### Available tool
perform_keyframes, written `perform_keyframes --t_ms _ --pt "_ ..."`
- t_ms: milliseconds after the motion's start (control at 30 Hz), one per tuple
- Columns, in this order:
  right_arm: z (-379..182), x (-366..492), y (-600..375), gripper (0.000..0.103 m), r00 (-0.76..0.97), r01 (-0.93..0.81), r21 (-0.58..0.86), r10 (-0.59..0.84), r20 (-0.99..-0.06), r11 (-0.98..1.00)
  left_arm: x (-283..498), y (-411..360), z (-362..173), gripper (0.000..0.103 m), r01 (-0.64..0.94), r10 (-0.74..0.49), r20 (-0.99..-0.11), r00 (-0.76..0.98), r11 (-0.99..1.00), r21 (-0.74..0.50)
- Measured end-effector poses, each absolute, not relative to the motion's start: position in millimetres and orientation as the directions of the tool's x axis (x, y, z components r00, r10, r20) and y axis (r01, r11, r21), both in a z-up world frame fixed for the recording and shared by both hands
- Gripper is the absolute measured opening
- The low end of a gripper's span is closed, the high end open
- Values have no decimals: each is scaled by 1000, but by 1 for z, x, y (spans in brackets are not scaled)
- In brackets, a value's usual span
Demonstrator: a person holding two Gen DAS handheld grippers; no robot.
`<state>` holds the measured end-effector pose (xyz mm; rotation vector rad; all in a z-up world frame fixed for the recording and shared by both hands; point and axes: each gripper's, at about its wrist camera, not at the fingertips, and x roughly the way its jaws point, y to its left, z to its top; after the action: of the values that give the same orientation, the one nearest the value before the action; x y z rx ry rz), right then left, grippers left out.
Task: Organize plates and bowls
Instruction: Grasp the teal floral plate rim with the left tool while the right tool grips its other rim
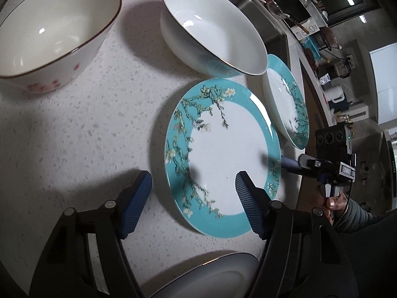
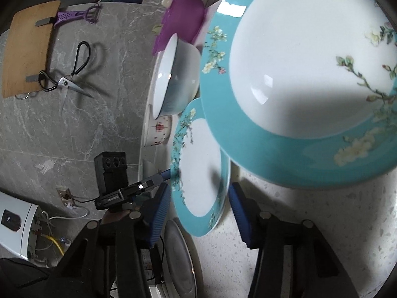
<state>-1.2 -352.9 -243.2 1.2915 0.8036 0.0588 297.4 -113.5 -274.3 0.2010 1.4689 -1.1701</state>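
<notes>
A flat teal-rimmed plate (image 1: 223, 156) (image 2: 198, 171) with a blossom branch lies on the speckled white counter (image 1: 74, 129). My left gripper (image 1: 193, 186) is open just above its near-left rim, one finger over the plate, the other over the counter. My right gripper (image 2: 198, 198) is open with its fingers on either side of that plate's edge. A deeper teal-rimmed plate (image 1: 287, 99) (image 2: 297, 74) lies beyond. A white bowl (image 1: 213, 29) (image 2: 173, 79) and a pink-flowered bowl (image 1: 52, 32) (image 2: 158, 131) stand behind.
A dark-rimmed white plate (image 1: 211, 273) (image 2: 181, 255) lies at the counter's near edge. A purple container (image 2: 183, 19) stands behind the white bowl. A sink (image 1: 268, 24) is beyond. Scissors (image 2: 67, 79) and a cutting board (image 2: 27, 49) hang on the grey wall.
</notes>
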Motion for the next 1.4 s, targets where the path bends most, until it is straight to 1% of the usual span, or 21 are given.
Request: perform_keyframes --t_ms 100,133,167,200,267,300,333,400,467,533,600,633,800,1100,1400 --pt "-243 1 -352 46 725 411 852 449 -521 325 296 -114 -272 67 703 -474 -829 -296 479 -525" --pt "-244 2 -350 44 719 410 850 456 -524 331 295 -116 -272 65 705 -476 -826 -301 472 -529" --pt "-245 4 -349 42 712 412 848 463 -528 333 293 -117 -272 59 707 -475 -825 -308 466 -532" --pt "-246 7 -348 38 709 414 849 468 -527 327 292 -118 -273 52 706 -469 -826 -313 466 -533" --pt "-250 9 -349 32 703 430 840 462 -541 330 291 -119 -272 52 707 -472 -828 -302 472 -527" --pt "-251 9 -350 27 701 434 838 461 -544 329 291 -120 -272 51 706 -473 -828 -302 473 -528" --pt "-254 10 -352 21 697 446 836 462 -548 319 291 -119 -272 47 708 -470 -831 -297 476 -522" --pt "-257 10 -354 14 695 462 834 462 -551 301 289 -120 -273 47 714 -464 -837 -289 478 -512" --pt "-260 10 -356 11 699 472 835 457 -551 285 287 -122 -273 37 728 -444 -856 -264 491 -479" --pt "-259 10 -356 9 694 478 828 453 -560 292 288 -122 -274 23 730 -425 -873 -241 513 -452" --pt "-256 11 -356 9 683 481 819 452 -573 311 288 -123 -275 16 735 -407 -886 -221 528 -425" --pt "-255 12 -355 9 677 485 814 451 -581 320 286 -124 -275 15 743 -396 -894 -209 530 -409" --pt "-252 15 -353 9 661 498 796 444 -605 344 278 -130 -273 15 776 -359 -921 -151 535 -335" --pt "-241 22 -347 10 659 476 796 448 -604 373 271 -114 -268 15 743 -387 -912 -132 570 -350" --pt "-206 35 -330 10 639 396 805 496 -587 443 236 -70 -218 15 706 -446 -895 -27 625 -333"
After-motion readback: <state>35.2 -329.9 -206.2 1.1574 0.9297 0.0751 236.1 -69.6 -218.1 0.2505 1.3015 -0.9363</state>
